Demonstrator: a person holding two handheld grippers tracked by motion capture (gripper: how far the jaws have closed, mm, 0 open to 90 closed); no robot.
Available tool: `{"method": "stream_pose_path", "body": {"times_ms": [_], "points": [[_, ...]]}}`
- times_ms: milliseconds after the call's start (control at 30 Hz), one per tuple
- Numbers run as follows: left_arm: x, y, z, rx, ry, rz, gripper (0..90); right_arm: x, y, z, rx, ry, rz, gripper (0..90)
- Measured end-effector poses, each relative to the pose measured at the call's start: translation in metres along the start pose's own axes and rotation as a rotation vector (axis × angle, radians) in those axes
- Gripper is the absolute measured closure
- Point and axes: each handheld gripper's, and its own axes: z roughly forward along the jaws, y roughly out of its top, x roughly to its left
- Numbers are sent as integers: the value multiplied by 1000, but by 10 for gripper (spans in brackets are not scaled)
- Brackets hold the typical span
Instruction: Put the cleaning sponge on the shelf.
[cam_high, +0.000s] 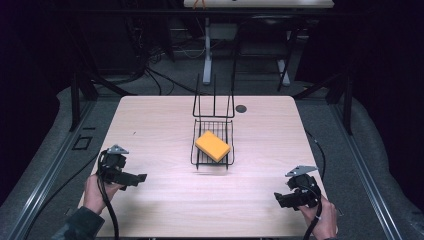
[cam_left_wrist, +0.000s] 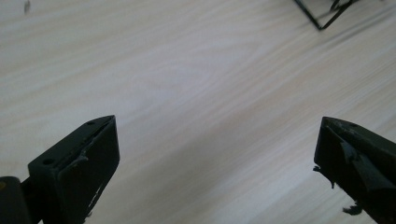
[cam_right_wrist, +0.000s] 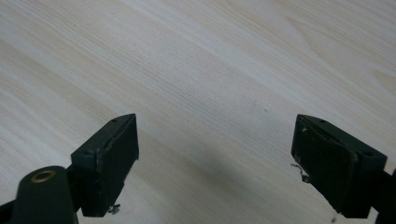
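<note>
Sponge, yellow, lying tilted in wire basket at table centre, your left gripper and right gripper well apart from it near the front edge, both jaws wide apart, holding nothing.

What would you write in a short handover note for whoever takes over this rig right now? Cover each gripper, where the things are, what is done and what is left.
Left gripper: open, holding nothing, low over the table near its front left.
Right gripper: open, holding nothing, near the front right.
Sponge: yellow, lying inside the wire basket at the middle of the table.
Done: judging by how things lie, the sponge is already in the basket.
Left: probably nothing with the sponge; both grippers are apart from the basket and free for a next step.
</note>
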Motion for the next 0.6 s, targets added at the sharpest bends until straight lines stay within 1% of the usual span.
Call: {"method": "stream_pose_path", "body": {"times_ms": [33, 100, 167, 200, 233, 367, 467, 600], "points": [[1, -5, 2, 8, 4, -11, 2, 0, 0, 1, -5, -3, -3, 145], [3, -12, 5, 41, 4, -7, 2, 0, 0, 0, 0, -2, -4, 145], [5, -17, 9, 60, 3, -4, 2, 0, 0, 1, 3, -1, -1, 145], [5, -17, 9, 60, 3, -4, 2, 0, 0, 1, 3, -1, -1, 145], [6, -20, 12, 86, 13, 8, 2, 0, 0, 2, 7, -3, -4, 145], [8, -21, 16, 91, 7, 8, 1, 0, 0, 3, 18, -2, -10, 145], [8, -21, 18, 104, -1, 8, 2, 0, -1, 3, 15, -3, -12, 145], [8, -21, 19, 93, 2, 2, 2, -1, -1, 4, 11, -3, -7, 145]]}}
